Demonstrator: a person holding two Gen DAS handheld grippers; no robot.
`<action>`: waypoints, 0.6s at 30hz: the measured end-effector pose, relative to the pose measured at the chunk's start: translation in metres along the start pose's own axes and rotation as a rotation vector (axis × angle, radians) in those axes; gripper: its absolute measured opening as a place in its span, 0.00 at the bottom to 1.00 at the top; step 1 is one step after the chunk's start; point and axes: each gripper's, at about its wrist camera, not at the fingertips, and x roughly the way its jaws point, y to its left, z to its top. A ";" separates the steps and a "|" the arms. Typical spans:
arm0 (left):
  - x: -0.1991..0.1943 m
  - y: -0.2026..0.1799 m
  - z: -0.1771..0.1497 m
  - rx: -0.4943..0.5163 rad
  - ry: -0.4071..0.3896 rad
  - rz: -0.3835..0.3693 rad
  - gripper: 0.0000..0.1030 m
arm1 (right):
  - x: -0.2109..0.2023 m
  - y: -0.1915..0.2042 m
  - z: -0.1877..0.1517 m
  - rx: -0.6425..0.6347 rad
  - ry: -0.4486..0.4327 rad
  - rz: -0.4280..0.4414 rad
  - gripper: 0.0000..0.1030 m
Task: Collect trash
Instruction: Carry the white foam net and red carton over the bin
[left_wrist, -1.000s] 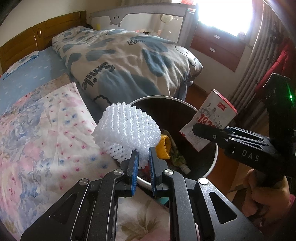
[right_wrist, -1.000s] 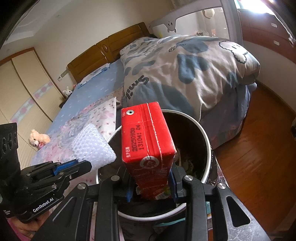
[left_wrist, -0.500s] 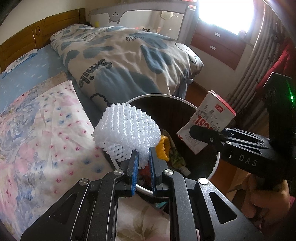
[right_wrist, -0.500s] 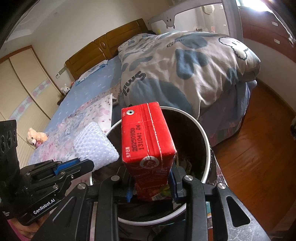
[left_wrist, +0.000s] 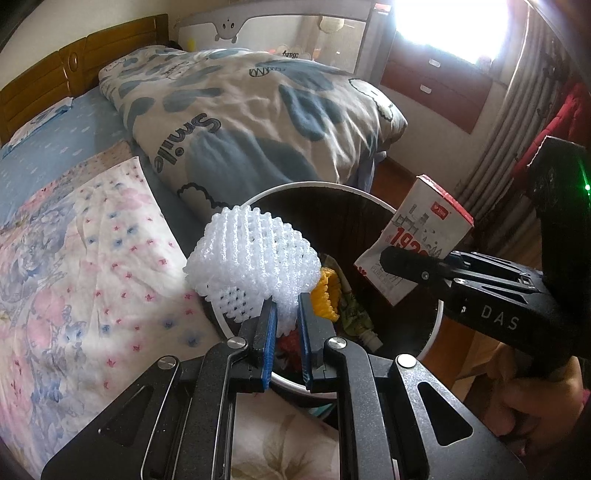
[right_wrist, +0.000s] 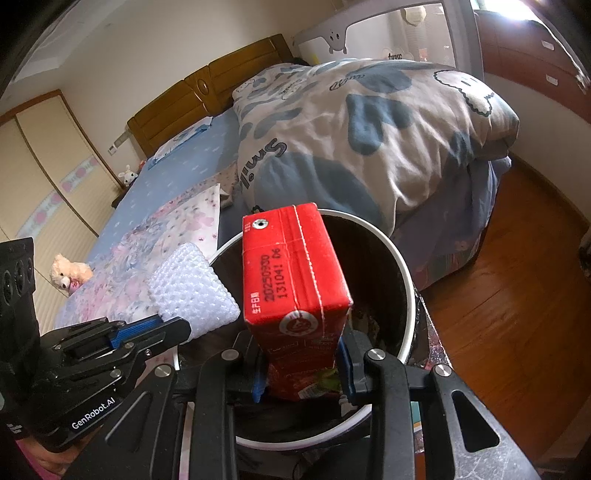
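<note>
My left gripper (left_wrist: 286, 314) is shut on a white foam fruit net (left_wrist: 255, 254), held over the near left rim of a round bin (left_wrist: 436, 321) with a white rim and dark inside. My right gripper (right_wrist: 301, 363) is shut on a red and white drink carton (right_wrist: 295, 280), upright above the bin's opening (right_wrist: 369, 258). In the left wrist view the carton (left_wrist: 424, 243) hangs at the right, pinched by the right gripper (left_wrist: 388, 258). In the right wrist view the foam net (right_wrist: 192, 291) and left gripper (right_wrist: 177, 326) show at the left. Yellow and other scraps (left_wrist: 327, 291) lie inside the bin.
A bed with a floral sheet (left_wrist: 81, 258) and a blue-patterned quilt (left_wrist: 240, 110) lies left of and behind the bin. Wooden floor (right_wrist: 517, 295) spreads to the right. A wooden headboard (right_wrist: 207, 88), a grey bed rail (left_wrist: 280, 29), drawers (left_wrist: 436, 85) and curtains (left_wrist: 509, 147) stand beyond.
Both grippers have drifted slightly over the bin; the bed has shifted a little in both views. Each keeps its hold on its item.
</note>
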 end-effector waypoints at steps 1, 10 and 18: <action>0.000 0.000 0.000 0.000 0.000 0.000 0.10 | 0.000 0.000 0.000 0.000 0.000 0.000 0.30; 0.002 -0.001 0.001 0.002 0.001 0.004 0.10 | 0.001 -0.001 0.001 0.000 0.001 -0.002 0.30; 0.005 0.000 0.004 0.003 0.002 0.007 0.10 | 0.003 -0.003 0.001 -0.004 0.008 -0.003 0.30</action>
